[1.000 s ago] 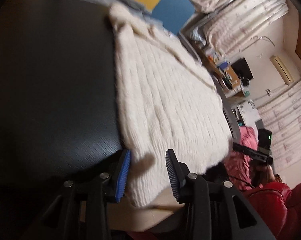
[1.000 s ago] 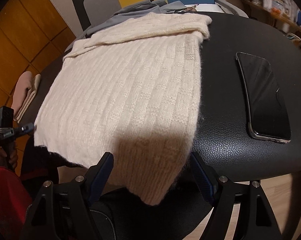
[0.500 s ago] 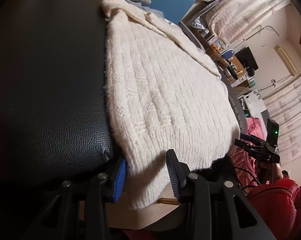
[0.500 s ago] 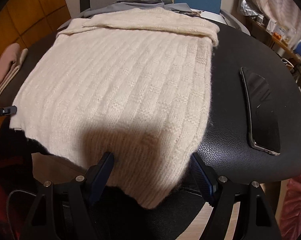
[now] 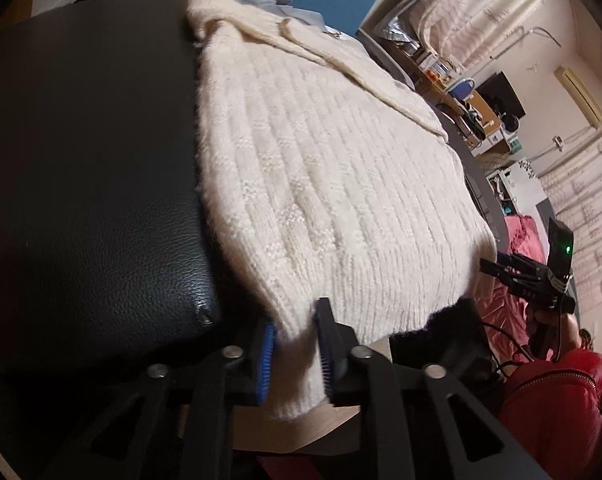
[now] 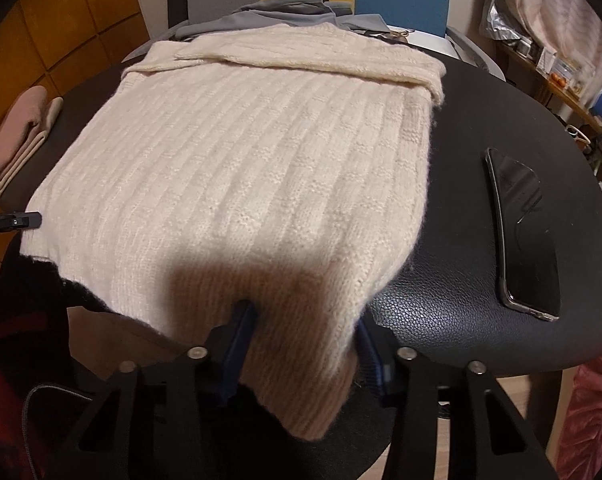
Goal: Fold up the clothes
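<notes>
A cream ribbed knit sweater [image 5: 321,168] [image 6: 253,160] lies flat on the black leather-topped table [image 5: 81,160], its hem hanging over the near edge. In the left wrist view my left gripper [image 5: 295,356] has the hem's left corner between its blue pads; the jaws are closing and the fabric fills the gap. In the right wrist view my right gripper [image 6: 305,348] is closing on the hem's right corner, and both pads touch the bunched knit. The sweater's folded collar end lies at the far side.
A dark phone [image 6: 521,232] lies on the table [image 6: 461,280] right of the sweater. Folded pink cloth [image 6: 21,132] sits at the left edge, a grey garment [image 6: 285,12] beyond the sweater. Chairs stand behind. A person's red sleeve [image 5: 561,400] shows at lower right.
Both grippers have moved in onto the hanging hem and narrowed their jaws onto the fabric, which earlier hung loose between wide-open pads.
</notes>
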